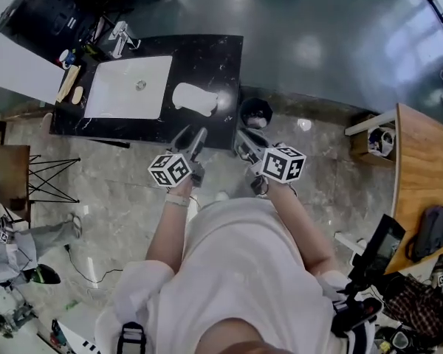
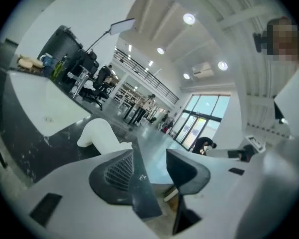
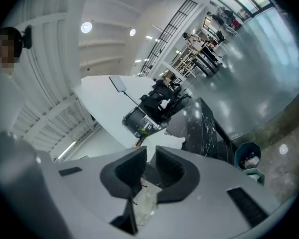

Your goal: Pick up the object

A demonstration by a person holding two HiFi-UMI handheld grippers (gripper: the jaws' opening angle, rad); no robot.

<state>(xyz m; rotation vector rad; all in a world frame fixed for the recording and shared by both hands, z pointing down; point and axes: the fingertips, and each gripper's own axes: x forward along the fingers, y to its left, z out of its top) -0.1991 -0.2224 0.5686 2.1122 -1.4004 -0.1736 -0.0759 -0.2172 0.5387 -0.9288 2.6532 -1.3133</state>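
On the tabletop [image 1: 207,57] the sink [image 1: 129,87] lies left and the object [image 1: 194,99] right of it. A bin [image 1: 255,113] stands just right of the tabletop.

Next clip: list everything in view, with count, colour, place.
counter: one, black, ahead of the person
sink basin: one, white, in the counter's left part
faucet: one, metal, behind the basin
curved object: one, white, on the counter right of the basin
bin: one, dark, on the floor at the counter's right end
wooden table: one, brown, far right
left claw: one, grey, jaws apart, empty
right claw: one, grey, jaws slightly apart, empty
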